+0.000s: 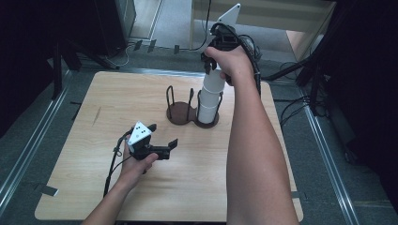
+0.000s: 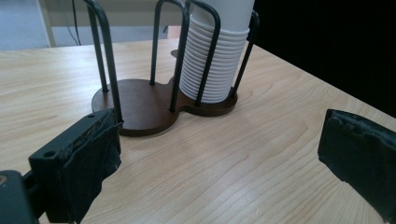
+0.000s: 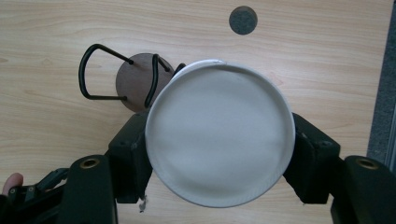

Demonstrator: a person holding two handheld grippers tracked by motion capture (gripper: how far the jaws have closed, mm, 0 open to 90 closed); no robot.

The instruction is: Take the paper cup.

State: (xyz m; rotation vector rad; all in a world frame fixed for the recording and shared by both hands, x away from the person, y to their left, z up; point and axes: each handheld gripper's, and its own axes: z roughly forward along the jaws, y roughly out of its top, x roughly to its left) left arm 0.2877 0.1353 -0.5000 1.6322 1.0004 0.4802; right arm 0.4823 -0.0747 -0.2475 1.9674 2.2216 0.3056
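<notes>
Right hand-held gripper (image 1: 210, 64) first: we see its two black jaws pinching the top white paper cup (image 3: 219, 137), one jaw on each side of the cup wall just under the rim. In the right gripper view the camera looks straight down into that cup, and both pads press on it.

Going largest to smallest. The bench (image 1: 84, 178) is a light wood top, mostly bare. On it, toward the far middle, stands the dark wooden cup holder (image 1: 180, 116) with two round bays fenced by black wire loops. The bay on the person's left side is vacant. The bay on the right carries the stack of white cups (image 1: 210, 96), nested and upright inside its loops; in the left gripper view we count many rims packed close. The gripped cup sits at the top of that stack, above the wire loops; we cannot tell whether it has parted from the cup below.

Left hand-held gripper (image 1: 162, 140) sits low over the near bench, well apart from the holder, jaws spread wide, nothing between them; its camera looks level at the holder base.

Step in hand, as we judge it: pulling one cup off the stack. Next move calls for a straight upward lift so the cup slides free without dragging the one beneath. The open left hand-held gripper could pin the holder or stack if it tips.
</notes>
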